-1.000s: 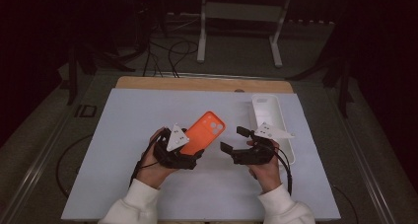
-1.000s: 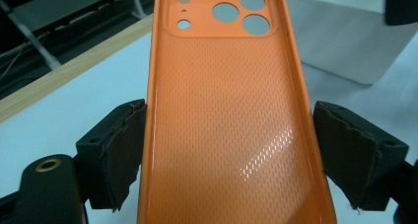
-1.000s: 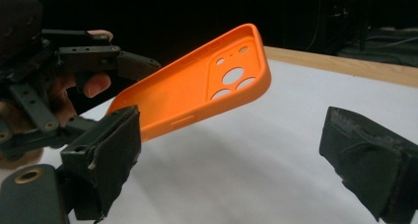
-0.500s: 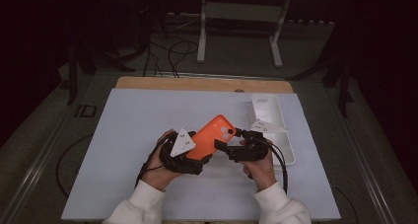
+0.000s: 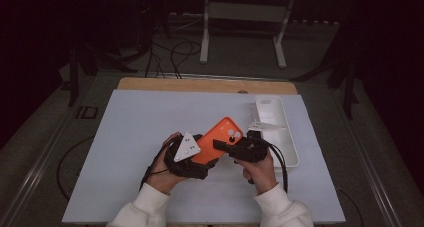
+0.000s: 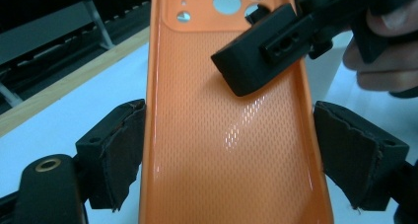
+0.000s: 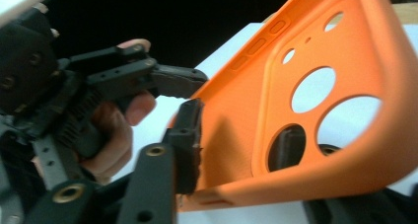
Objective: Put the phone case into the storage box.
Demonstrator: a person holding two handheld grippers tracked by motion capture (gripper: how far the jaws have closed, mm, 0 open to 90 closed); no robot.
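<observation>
Over the white table [image 5: 125, 137] in a dark room, we hold the orange phone case [image 5: 220, 139] up. Our left gripper [image 6: 231, 150] squeezes its long sides; our right gripper [image 7: 236, 155] pinches its camera end.

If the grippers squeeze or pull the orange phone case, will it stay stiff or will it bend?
The orange phone case is an empty thin shell with camera cut-outs, so it probably flexes under a squeeze and weighs little. The left gripper holds it by its two long edges; hard pressure may bow it inward. Its inside looks finely textured with a shiny glare, so grip is hard to judge.
</observation>
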